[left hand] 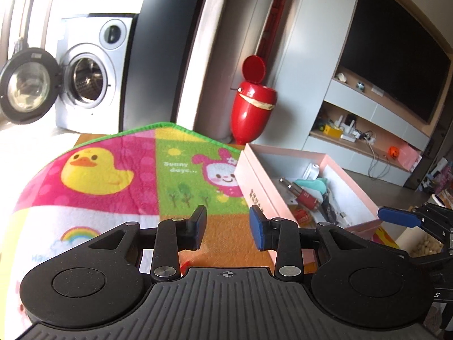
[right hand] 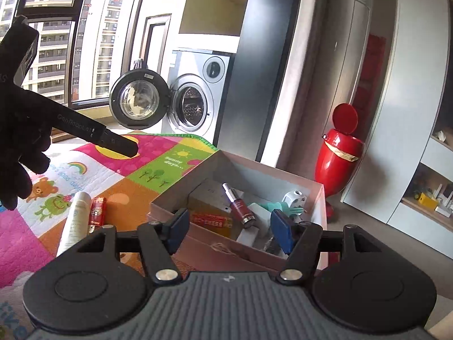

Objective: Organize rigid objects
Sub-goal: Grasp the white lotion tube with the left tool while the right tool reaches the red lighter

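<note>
My left gripper (left hand: 228, 228) hovers over the colourful play mat (left hand: 113, 170), open, with nothing between its pads. Right of it stands an open pink box (left hand: 252, 181) holding a red bottle (left hand: 307, 198), a teal item (left hand: 311, 185) and other small things. My right gripper (right hand: 230, 231) is open and empty above the near wall of that pink box (right hand: 220, 250), where the red bottle (right hand: 240, 208) lies. On the mat to its left lie a white tube (right hand: 75, 223) and a small red can (right hand: 96, 215).
A red bin (right hand: 339, 155) with its lid up stands behind the box. A washing machine (right hand: 195, 104) with its door open is at the back. A gloved hand (right hand: 17, 153) holds the left gripper at upper left. TV shelves (left hand: 368, 130) line the right wall.
</note>
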`<move>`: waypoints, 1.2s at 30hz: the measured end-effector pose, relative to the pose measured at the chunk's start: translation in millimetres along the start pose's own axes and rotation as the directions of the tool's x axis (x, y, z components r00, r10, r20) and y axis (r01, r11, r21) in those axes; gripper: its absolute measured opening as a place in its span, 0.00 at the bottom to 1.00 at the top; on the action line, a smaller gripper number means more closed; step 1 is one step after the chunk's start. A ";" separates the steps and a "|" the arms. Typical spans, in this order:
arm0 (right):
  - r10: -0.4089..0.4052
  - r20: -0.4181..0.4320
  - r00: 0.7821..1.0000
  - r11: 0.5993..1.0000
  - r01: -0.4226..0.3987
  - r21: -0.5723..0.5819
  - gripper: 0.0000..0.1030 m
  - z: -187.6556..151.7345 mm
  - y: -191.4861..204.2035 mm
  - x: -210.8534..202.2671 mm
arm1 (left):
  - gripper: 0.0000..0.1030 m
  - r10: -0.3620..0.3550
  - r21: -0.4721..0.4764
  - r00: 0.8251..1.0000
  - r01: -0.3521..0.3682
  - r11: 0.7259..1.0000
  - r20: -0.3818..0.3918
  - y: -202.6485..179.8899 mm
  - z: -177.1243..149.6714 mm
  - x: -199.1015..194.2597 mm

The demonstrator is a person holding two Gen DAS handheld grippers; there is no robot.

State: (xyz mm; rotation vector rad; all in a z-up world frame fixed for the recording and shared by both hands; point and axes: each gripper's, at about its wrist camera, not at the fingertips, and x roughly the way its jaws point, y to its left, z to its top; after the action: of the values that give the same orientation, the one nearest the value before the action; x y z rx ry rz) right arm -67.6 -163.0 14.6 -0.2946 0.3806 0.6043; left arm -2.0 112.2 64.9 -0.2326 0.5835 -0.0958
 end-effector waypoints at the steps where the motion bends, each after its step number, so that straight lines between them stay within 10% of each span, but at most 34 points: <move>1: 0.065 -0.018 0.998 0.998 -0.065 0.012 0.65 -1.3 9.3 1.6 | 0.36 0.027 -0.021 1.000 -0.028 0.999 -0.010 10.1 -8.7 -10.4; 9: 0.306 -0.192 0.933 0.952 -0.305 0.036 0.66 -12.2 100.5 44.2 | 0.36 0.027 -0.201 0.995 -0.046 0.978 -0.098 66.0 -57.1 -43.6; 14: 0.486 -0.233 0.842 0.873 -0.479 0.092 0.66 -13.7 130.3 44.1 | 0.36 0.000 -0.181 0.995 -0.019 0.983 -0.102 53.5 -60.2 -35.2; 24: 0.210 -0.161 0.964 0.974 -0.220 -0.046 0.64 -13.3 97.7 11.1 | 0.36 0.068 0.021 0.995 -0.066 0.998 -0.072 15.6 -68.9 -10.8; 36: 0.196 -0.193 0.962 0.980 -0.198 0.006 0.36 -2.2 93.1 89.9 | 0.34 0.074 -0.065 0.995 -0.079 0.995 -0.064 40.1 -79.6 -17.2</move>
State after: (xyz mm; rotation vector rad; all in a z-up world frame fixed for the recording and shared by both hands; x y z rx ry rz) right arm -55.9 -46.4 -40.5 -0.3321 0.5974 0.7769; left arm -59.6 138.5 -0.2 -0.2728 0.6573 -0.0093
